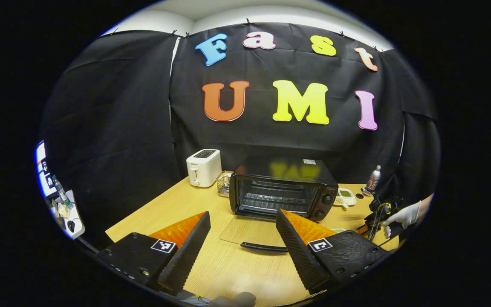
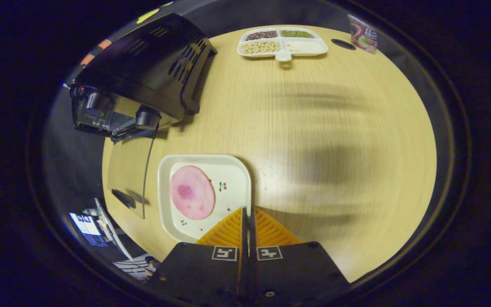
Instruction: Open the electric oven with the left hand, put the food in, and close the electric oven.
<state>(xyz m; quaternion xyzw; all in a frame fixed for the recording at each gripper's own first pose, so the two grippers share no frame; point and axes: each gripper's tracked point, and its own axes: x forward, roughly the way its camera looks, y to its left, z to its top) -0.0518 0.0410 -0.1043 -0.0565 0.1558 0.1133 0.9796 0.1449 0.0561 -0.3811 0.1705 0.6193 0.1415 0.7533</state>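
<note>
Left tool (image 1: 243, 238) wide open; right tool (image 2: 247, 213) closed, empty.

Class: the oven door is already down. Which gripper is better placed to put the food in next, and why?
Right. The right gripper, jaws shut on the white square plate carrying the pink round slice, already has the food. The left gripper is open, facing the black electric oven.

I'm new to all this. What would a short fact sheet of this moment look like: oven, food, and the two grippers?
oven: black electric oven on the wooden table, glass door folded down flat, inside rack visible
food: pink round slice lying on a white square plate, beside the oven
left gripper: open, holding nothing, facing the open oven
right gripper: fingers closed together at the plate's edge
also on table: white toaster, divided tray of beans
</note>
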